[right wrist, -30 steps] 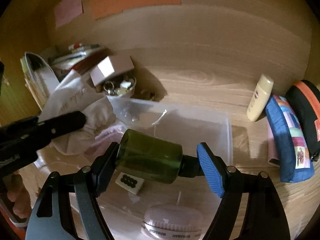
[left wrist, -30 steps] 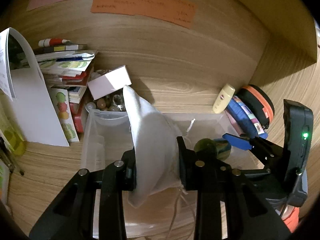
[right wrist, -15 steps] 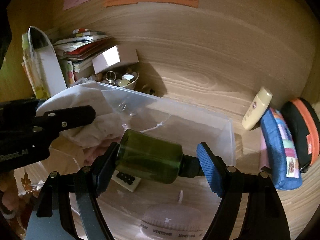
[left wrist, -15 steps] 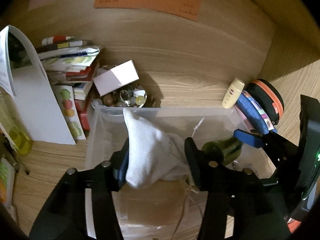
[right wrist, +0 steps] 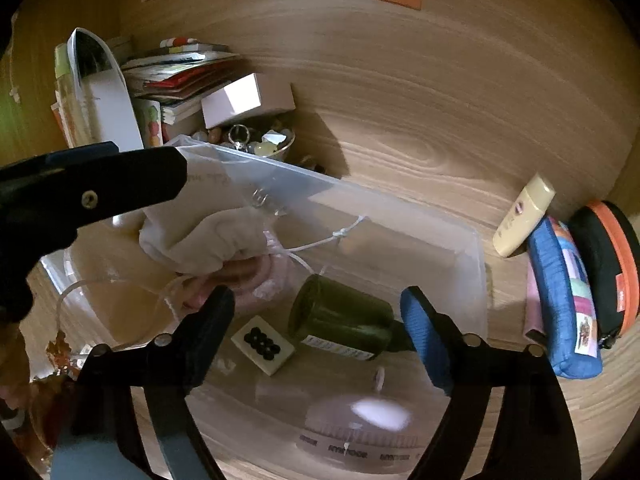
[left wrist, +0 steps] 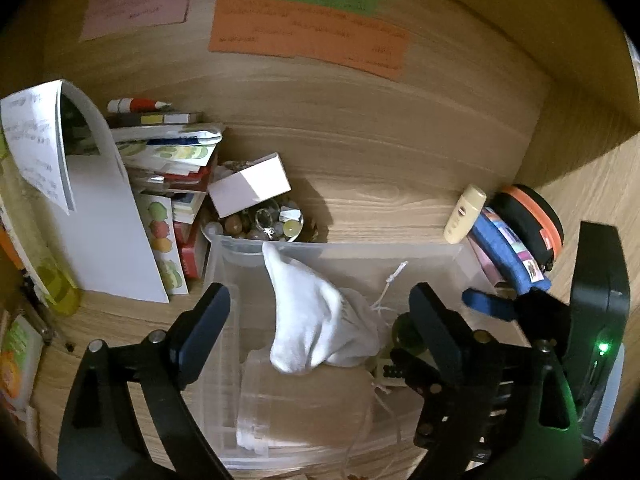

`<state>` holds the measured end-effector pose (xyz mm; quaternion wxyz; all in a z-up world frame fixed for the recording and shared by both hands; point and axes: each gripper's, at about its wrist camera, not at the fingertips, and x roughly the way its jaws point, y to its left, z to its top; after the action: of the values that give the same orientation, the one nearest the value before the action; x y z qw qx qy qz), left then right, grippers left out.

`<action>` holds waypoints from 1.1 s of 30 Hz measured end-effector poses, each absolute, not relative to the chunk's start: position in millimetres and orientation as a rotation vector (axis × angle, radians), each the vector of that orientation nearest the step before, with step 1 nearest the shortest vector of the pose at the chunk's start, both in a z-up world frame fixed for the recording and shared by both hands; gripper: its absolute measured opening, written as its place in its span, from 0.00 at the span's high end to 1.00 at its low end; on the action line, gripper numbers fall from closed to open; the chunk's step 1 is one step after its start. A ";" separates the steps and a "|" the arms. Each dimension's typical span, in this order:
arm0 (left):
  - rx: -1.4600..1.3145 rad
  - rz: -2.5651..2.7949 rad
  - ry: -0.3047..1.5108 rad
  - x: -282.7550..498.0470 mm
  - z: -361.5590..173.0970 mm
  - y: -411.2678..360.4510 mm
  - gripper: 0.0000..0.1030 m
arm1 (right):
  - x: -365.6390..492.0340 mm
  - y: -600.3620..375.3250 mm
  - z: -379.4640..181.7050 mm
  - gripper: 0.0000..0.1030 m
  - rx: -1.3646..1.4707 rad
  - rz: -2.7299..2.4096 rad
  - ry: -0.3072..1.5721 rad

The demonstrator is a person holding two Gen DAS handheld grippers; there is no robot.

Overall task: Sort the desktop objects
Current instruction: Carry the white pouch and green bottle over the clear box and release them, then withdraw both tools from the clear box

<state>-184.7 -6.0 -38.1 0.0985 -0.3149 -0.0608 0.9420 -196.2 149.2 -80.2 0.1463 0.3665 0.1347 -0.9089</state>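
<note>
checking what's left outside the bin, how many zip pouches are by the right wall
2. The blue pouch lies on the desk right of the clear bin; the black pouch with orange trim sits against its far side, nearest the wall. Others may be hidden behind them.

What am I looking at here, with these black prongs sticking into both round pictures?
No robot here: a person holds a two-finger claw in each hand, and each claw carries a wide-angle camera looking forward along its fingers. One picture comes from the left claw, the other from the right claw. Both claws are open and hold nothing. Beneath them a clear plastic bin sits on a wooden desk. In it lie a white cloth pouch, a dark green bottle on its side and a small white tile with black dots. Behind the bin are a stack of books, a small white box and a bowl of trinkets. To the right lie a cream tube and a blue pencil case.
</note>
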 end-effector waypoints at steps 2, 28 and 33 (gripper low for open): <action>-0.929 2.786 -0.154 -184.2 -37.0 -2.9 0.11 | -193.0 146.7 -78.2 0.16 1.028 -2.647 0.433; -0.790 2.903 -0.015 -66.7 -1.5 -13.5 0.00 | -66.8 210.1 -14.2 0.00 0.728 -2.796 0.386; -0.915 2.814 -0.086 -46.8 -14.6 -27.4 0.00 | -48.4 225.5 -26.6 0.00 0.782 -2.809 0.362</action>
<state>-46.8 -27.4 -14.6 0.0907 -0.3078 -0.0289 0.9467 -48.4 225.5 -26.6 0.1017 0.2647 0.1227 -0.9511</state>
